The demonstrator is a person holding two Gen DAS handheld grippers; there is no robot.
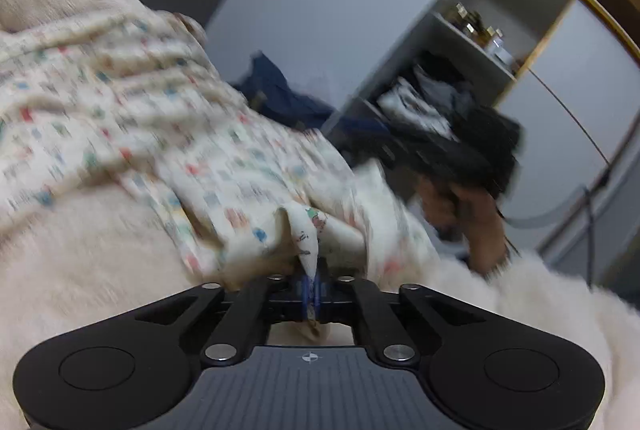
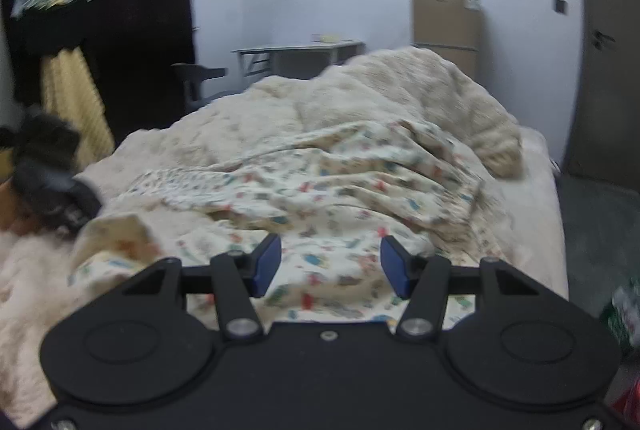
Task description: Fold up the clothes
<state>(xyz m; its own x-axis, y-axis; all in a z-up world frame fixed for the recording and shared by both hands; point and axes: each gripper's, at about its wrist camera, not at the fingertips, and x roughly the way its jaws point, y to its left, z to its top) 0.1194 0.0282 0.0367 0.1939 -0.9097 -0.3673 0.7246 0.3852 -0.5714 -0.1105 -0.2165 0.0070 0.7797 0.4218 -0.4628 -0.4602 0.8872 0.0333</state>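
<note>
My left gripper (image 1: 311,284) is pinching a corner of the soft printed cloth (image 1: 168,134) lying just ahead on the bed (image 2: 536,230). My right gripper (image 2: 328,264) is hanging apart over it. It's looking light and floppy, so I'm grabbing edges.

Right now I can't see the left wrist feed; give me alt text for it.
The left gripper is shut on a pinched fold of the cream patterned garment, which trails away blurred to the upper left over a fluffy cream blanket. Beyond it, blurred, a hand holds a dark device, with an open grey shelf unit behind.
</note>
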